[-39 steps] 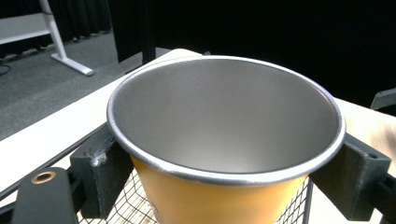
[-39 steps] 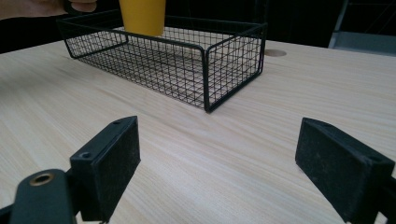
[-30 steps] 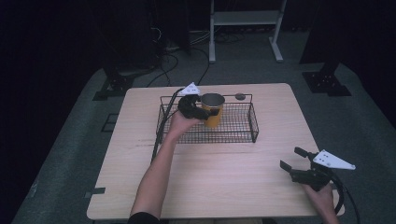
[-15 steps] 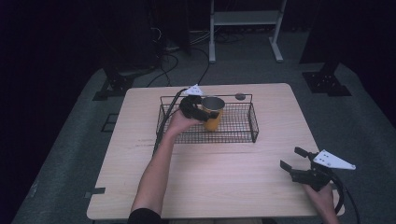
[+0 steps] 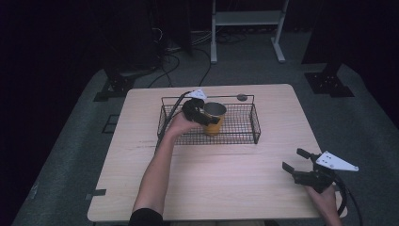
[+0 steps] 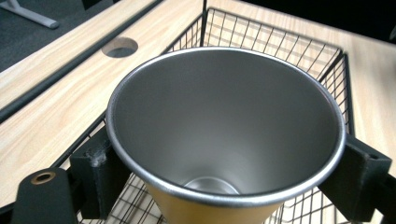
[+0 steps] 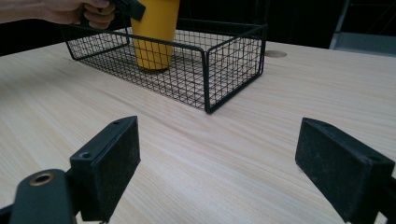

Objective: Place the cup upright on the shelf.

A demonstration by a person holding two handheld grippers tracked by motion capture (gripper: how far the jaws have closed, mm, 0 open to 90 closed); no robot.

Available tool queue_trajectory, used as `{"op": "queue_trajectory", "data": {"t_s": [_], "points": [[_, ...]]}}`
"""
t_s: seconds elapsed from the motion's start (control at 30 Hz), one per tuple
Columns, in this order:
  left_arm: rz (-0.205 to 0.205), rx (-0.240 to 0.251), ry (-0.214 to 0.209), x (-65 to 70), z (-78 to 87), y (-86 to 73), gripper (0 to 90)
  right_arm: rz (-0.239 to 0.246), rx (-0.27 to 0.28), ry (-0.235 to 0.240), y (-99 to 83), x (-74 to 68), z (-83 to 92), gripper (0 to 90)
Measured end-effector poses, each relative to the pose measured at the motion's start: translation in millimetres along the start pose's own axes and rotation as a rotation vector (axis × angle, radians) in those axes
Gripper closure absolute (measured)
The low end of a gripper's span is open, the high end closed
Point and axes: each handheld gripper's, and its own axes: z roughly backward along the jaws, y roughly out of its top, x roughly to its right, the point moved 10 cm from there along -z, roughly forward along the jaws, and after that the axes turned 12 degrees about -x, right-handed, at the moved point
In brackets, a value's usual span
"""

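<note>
The yellow metal cup with a steel-grey interior (image 5: 214, 120) is held upright inside the black wire mesh basket (image 5: 244, 134) at the upper centre of the high view, its base seemingly seated on the mesh. The left hand-held gripper (image 5: 200, 113) is clamped on the cup just below the rim. Placement appears nearly done (release is judged to remain). The long axis is vertical, mouth upward. The right hand-held gripper (image 5: 301, 165) is spread wide, empty, over the pale wooden tabletop (image 5: 226, 179) at lower right.
</note>
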Motion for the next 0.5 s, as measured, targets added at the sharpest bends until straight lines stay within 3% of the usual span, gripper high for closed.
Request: {"op": "queue_trajectory", "data": {"t_s": [0.1,0.5], "points": [[0.000,-0.005,-0.016,0.4,0.0,-0.6,13.3,0.001,0.000,0.000,0.0,0.1,0.0,12.9],[-0.023,-0.035,-0.002,0.8,1.3,-2.8,13.0,0.002,0.000,-0.001,0.0,0.0,-0.1,12.9]]}}
